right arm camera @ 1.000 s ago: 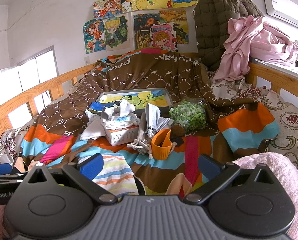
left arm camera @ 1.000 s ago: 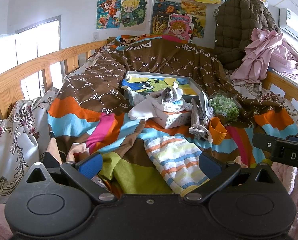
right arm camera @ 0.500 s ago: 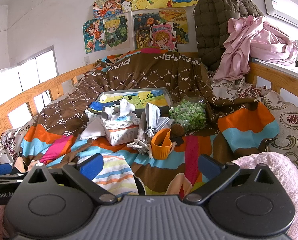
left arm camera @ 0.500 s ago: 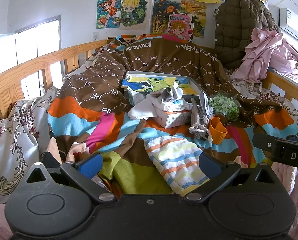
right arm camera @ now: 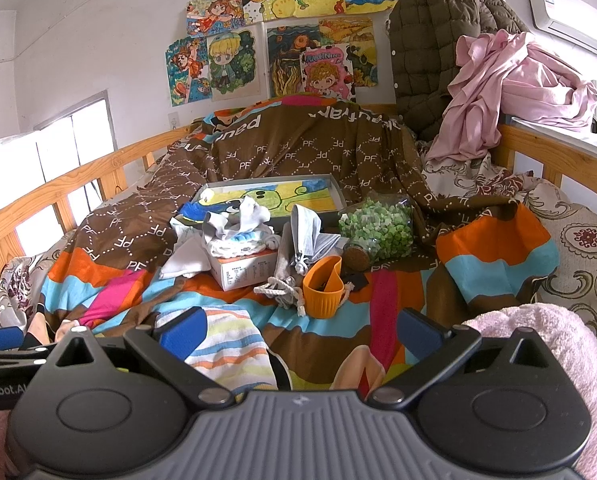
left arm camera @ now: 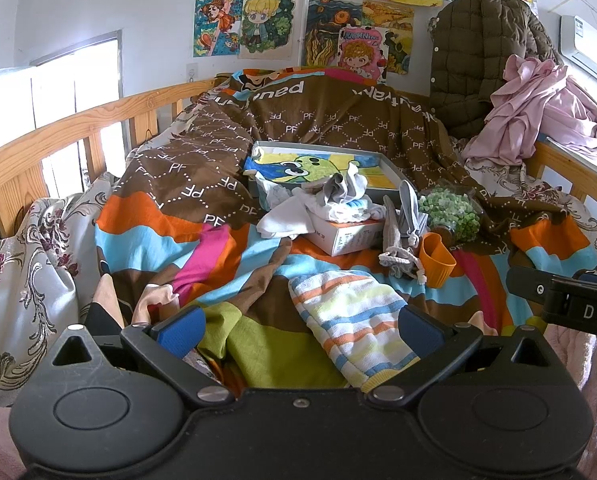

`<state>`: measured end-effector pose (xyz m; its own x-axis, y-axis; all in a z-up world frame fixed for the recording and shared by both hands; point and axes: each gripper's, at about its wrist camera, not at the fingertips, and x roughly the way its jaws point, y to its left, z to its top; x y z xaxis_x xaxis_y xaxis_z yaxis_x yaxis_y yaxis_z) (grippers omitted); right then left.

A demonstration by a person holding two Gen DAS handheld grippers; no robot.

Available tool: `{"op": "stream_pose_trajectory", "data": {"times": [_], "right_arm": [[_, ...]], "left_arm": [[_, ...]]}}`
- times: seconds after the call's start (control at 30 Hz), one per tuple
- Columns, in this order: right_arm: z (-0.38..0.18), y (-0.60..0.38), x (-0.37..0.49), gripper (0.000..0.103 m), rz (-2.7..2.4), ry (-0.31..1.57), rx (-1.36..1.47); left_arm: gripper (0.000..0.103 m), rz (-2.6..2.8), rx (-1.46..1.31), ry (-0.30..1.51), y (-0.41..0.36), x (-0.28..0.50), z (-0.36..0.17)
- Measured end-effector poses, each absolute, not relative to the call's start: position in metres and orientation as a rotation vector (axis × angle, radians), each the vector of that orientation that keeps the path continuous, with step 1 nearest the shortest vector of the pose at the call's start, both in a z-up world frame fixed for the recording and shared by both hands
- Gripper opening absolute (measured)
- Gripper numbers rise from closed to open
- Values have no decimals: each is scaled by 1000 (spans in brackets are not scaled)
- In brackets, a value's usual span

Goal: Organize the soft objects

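Note:
A striped towel (left arm camera: 354, 324) lies on the bed just ahead of my left gripper (left arm camera: 298, 330), which is open and empty; it also shows in the right wrist view (right arm camera: 228, 344). My right gripper (right arm camera: 298, 330) is open and empty. A heap of white and grey socks (left arm camera: 338, 200) sits on a small white box (left arm camera: 346, 236); the heap also shows in the right wrist view (right arm camera: 238, 228). A grey drawstring pouch (left arm camera: 402, 236) lies beside an orange cup (left arm camera: 438, 260). A shallow grey tray with a cartoon picture (left arm camera: 318, 164) stands behind.
A bag of green pellets (left arm camera: 454, 214) sits right of the box. A brown patterned blanket (left arm camera: 202, 168) covers the bed. Wooden rails (left arm camera: 58, 128) run along both sides. A pink garment (left arm camera: 538, 112) and a quilted jacket (left arm camera: 474, 60) hang at the back right. A pink towel (right arm camera: 558, 360) lies beside my right gripper.

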<state>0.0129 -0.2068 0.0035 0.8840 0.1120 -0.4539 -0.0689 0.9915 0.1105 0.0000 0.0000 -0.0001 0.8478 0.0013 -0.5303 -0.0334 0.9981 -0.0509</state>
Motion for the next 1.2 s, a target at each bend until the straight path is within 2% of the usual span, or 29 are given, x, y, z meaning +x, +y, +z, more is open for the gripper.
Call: {"op": "stream_pose_trajectory", "data": {"times": [0.93,1.2], "right_arm": [[6,-207,11,103,107,466,92],[11,-214,28,103,152,519,117]], "left_arm": [[102,20,-62,555,0,0,0],[102,6,-64,581,1,2,-6]]}}
